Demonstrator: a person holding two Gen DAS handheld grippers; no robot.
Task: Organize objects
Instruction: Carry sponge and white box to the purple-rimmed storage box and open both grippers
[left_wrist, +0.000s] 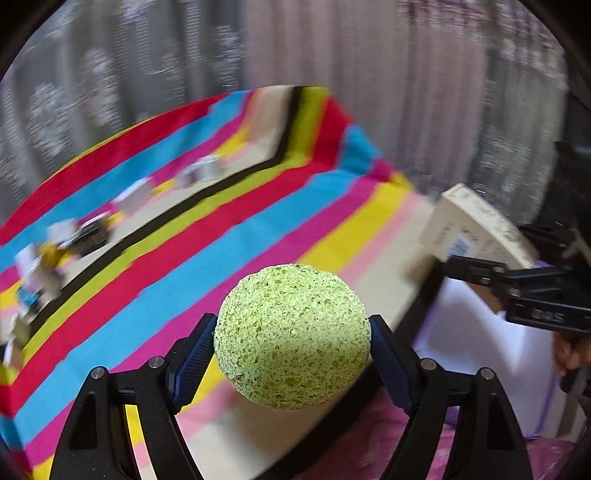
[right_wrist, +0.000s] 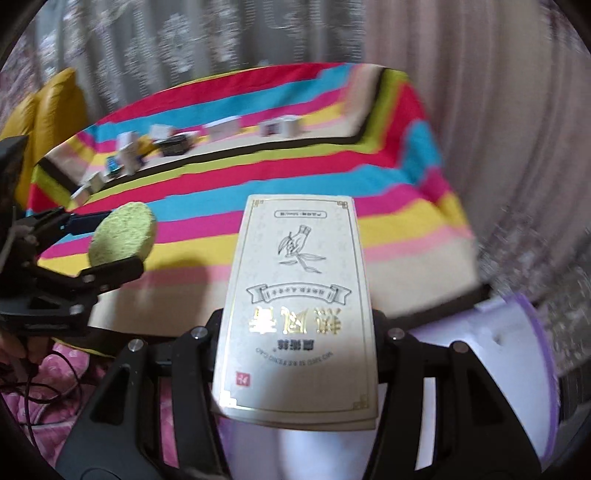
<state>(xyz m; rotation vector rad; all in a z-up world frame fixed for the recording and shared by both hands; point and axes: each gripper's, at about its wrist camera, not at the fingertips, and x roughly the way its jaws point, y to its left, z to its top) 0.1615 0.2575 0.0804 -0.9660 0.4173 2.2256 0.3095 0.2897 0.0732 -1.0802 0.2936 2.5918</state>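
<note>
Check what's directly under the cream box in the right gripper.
Below the cream box, held in the right gripper, a white container with a purple rim shows at the near end, striped cloth at the far end. The box covers most of the container; contents unseen.

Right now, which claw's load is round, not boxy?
The left claw: it grips the green, porous sponge ball. The right claw holds a flat cream printed box.

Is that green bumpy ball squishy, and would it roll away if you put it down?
Probably squishy: the green ball is full of little holes like a sponge, so it likely gives a bit under the left tool squeezing its sides. Those holes suggest it is light too. It would probably roll, since it looks round, though the rough surface and the striped cloth might slow it.
</note>
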